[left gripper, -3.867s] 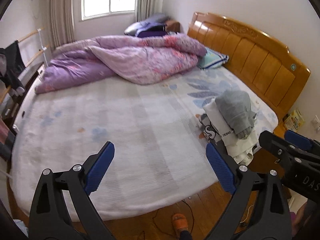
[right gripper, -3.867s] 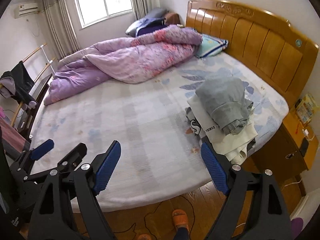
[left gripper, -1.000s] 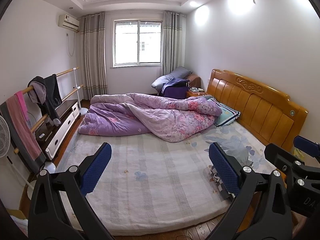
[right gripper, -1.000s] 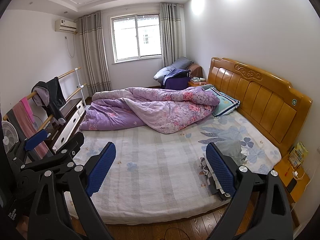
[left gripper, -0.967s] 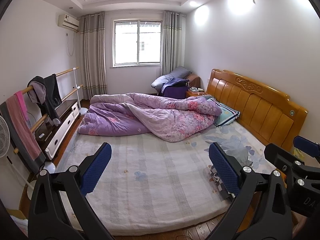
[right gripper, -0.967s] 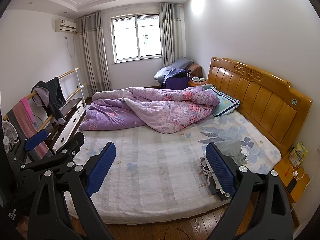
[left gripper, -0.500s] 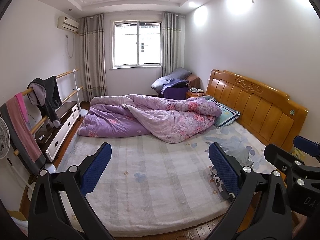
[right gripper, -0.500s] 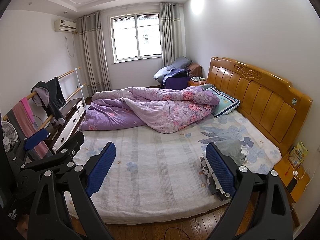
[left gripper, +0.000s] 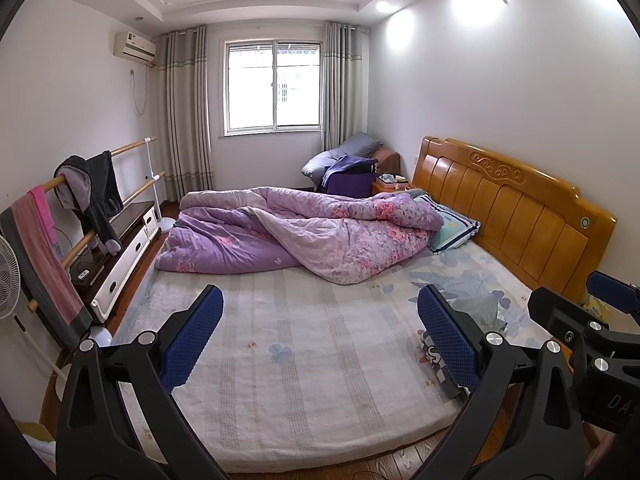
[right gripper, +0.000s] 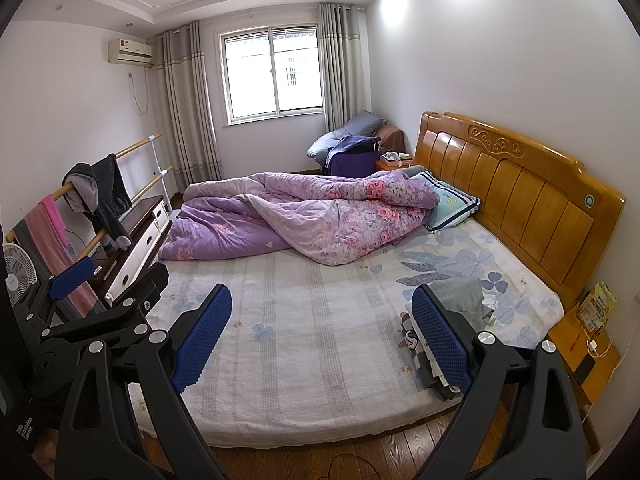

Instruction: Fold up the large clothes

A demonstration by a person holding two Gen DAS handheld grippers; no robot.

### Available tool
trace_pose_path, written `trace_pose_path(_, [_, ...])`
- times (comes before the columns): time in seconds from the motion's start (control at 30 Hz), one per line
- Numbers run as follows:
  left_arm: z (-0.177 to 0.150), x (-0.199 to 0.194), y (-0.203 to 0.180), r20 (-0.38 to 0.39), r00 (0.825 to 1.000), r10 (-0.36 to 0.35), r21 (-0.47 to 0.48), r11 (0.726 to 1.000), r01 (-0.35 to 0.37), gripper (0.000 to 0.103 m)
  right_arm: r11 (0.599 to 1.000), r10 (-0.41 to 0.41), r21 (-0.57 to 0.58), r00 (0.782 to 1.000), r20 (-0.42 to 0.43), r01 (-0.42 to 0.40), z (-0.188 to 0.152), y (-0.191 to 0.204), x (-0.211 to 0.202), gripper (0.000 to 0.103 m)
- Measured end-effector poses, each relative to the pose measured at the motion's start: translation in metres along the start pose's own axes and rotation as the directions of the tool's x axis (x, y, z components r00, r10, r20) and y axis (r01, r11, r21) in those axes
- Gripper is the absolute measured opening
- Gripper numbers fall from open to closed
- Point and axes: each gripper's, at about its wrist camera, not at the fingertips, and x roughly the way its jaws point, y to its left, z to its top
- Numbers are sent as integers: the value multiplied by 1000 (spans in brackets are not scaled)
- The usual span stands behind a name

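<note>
A stack of folded clothes [right gripper: 466, 300], grey on top, lies at the near right corner of the bed [right gripper: 304, 344]; it is partly hidden behind my right finger and shows in the left wrist view [left gripper: 480, 308] too. My left gripper [left gripper: 320, 340] is open and empty, held back from the bed's foot edge. My right gripper [right gripper: 322, 338] is open and empty, beside it. Each gripper shows at the edge of the other's view.
A purple quilt [right gripper: 304, 216] is heaped across the far half of the bed, with a pillow [right gripper: 452, 202] by the wooden headboard [right gripper: 520, 184]. A clothes rail [left gripper: 80, 200] and low cabinet stand left. A nightstand [right gripper: 588, 344] stands right.
Since about four seconds ago both grippers have pulled back and tilted up from the bed, so the whole room shows. Over the last second nothing has visibly moved.
</note>
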Motion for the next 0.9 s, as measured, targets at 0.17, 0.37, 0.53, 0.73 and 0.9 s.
trace_pose_path(0.17, [-1, 1, 4, 0, 1000, -1, 3, 1000, 1, 98, 1000, -1, 1, 1000, -1, 1, 0, 1, -1, 88])
trace_pose_path(0.37, [-1, 2, 4, -1, 1000, -1, 4, 1000, 1, 98, 1000, -1, 2, 1000, -3, 1, -1, 1, -1, 88])
trace_pose_path(0.53, [-3, 1, 6, -1, 1000, -3, 5, 1000, 3, 98, 1000, 0, 4, 1000, -2, 0, -1, 1, -1, 88])
trace_pose_path(0.73, [-3, 2, 8, -7, 1000, -8, 5, 1000, 8, 98, 1000, -1, 4, 1000, -3, 1, 0, 1, -1, 88])
trace_pose_path(0.9, [-3, 3, 9, -9, 1000, -11, 3, 1000, 11, 98, 1000, -1, 4, 1000, -2, 1, -1, 1, -1, 88])
